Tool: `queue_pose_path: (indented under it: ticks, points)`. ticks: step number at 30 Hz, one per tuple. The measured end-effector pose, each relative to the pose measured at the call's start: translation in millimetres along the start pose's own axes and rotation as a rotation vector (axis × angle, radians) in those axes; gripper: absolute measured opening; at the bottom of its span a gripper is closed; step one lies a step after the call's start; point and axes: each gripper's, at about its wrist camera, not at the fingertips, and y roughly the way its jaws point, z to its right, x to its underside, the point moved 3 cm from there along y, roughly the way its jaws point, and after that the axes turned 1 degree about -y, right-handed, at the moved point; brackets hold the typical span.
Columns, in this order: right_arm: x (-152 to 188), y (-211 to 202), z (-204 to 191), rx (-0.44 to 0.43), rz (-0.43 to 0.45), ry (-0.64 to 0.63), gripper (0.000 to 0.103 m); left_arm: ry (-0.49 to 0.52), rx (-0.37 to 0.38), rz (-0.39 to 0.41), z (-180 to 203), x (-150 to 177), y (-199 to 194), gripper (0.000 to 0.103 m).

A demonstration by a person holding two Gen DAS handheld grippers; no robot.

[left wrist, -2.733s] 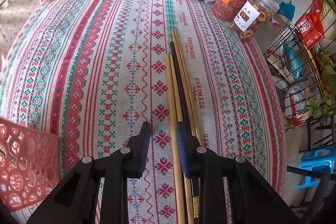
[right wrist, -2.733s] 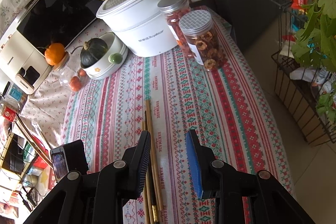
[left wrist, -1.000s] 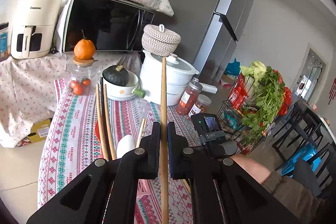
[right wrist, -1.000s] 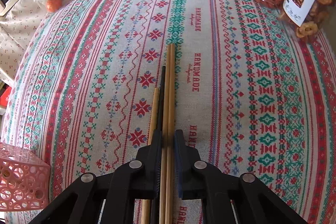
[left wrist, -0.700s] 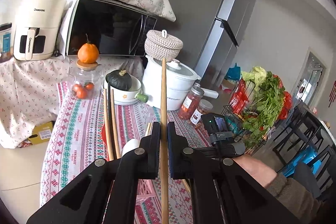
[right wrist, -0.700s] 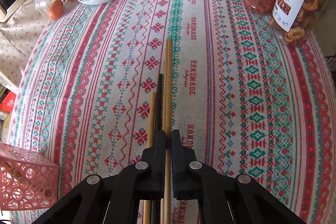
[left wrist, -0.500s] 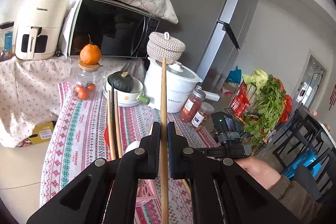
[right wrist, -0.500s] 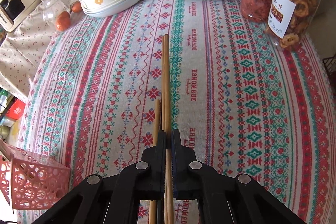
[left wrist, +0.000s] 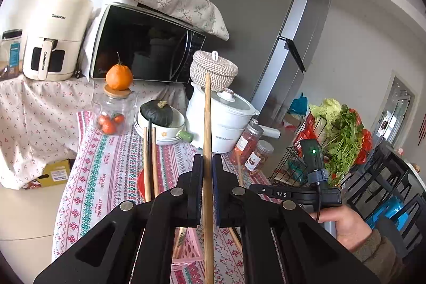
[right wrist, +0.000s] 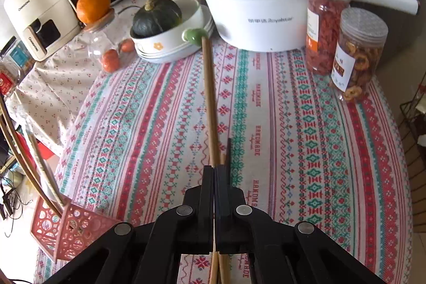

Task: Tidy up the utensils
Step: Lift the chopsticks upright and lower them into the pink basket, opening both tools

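My left gripper (left wrist: 207, 164) is shut on a wooden chopstick (left wrist: 207, 119) that points up, above the pink perforated utensil basket (left wrist: 186, 252). Several chopsticks (left wrist: 148, 164) stand in that basket. My right gripper (right wrist: 214, 168) is shut on another wooden chopstick (right wrist: 209, 97), lifted at a slant over the patterned tablecloth (right wrist: 293, 124). A black chopstick (right wrist: 228, 151) and a wooden one lie on the cloth under it. The pink basket (right wrist: 66, 230) shows at lower left in the right wrist view, with chopsticks (right wrist: 26, 159) leaning in it.
At the table's far end stand a white electric pot (right wrist: 258, 1), two food jars (right wrist: 354, 55), a bowl with a green squash (right wrist: 159, 17) and a glass jar with tomatoes (right wrist: 106, 49). A wire rack with vegetables (left wrist: 340, 140) is to the right of the table.
My right gripper has risen and drawn back with its wooden chopstick, leaving the black one on the cloth. My left gripper has moved slightly, chopstick still upright over the basket.
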Motion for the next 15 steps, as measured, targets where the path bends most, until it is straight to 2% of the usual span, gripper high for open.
queue_pose_path:
  ticks: [3,7,9,11,13,15]
  points:
    - [0.0,-8.5,-8.7,-0.018,0.018,-0.026,0.0,-0.003,-0.002,0.01,-1.8,-1.0,-0.5,0.006]
    - [3.9,20.9,3.6,0.011,-0.066,0.004,0.0,-0.017,-0.009,0.006,-3.9,-0.8,-1.1,0.006]
    - [5.6,43.6,12.3,0.067,-0.108,0.018,0.009,-0.014,-0.013,0.014,-3.1,-2.0,-3.3,0.006]
    - [5.2,63.1,16.6,0.077,-0.137,0.022,0.016,-0.012,-0.016,0.016,-3.7,-2.6,-3.8,0.006]
    - [4.0,78.7,17.2,0.088,-0.156,0.004,0.02,-0.013,-0.017,0.013,-4.9,-2.3,-2.3,0.006]
    - [1.4,92.7,19.2,0.111,-0.18,-0.009,0.02,-0.015,-0.019,0.011,-6.5,-2.6,-0.3,0.006]
